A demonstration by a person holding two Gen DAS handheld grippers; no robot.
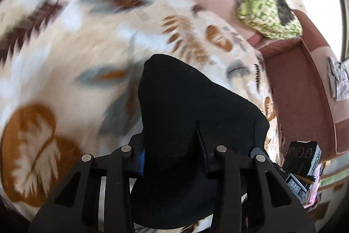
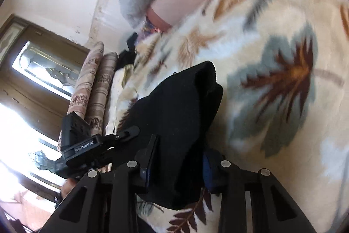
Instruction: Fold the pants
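Black pants (image 1: 187, 115) held above a leaf-patterned blanket (image 1: 65, 36) that covers a bed or sofa, near its edge beside the reddish-brown armrest (image 1: 301, 88). The left claw (image 1: 174, 158) is clamped on a bunched fold of the cloth; the right claw (image 2: 176, 163) likewise pinches a fold between its blue-padded fingers (image 2: 209, 169). The fabric appears soft, limp and light: it drapes and bulges over the fingers and holds no shape. It probably will not slip from the pads but will sag between grips, so hold is best taken at the waistband or hem corners, kept taut.
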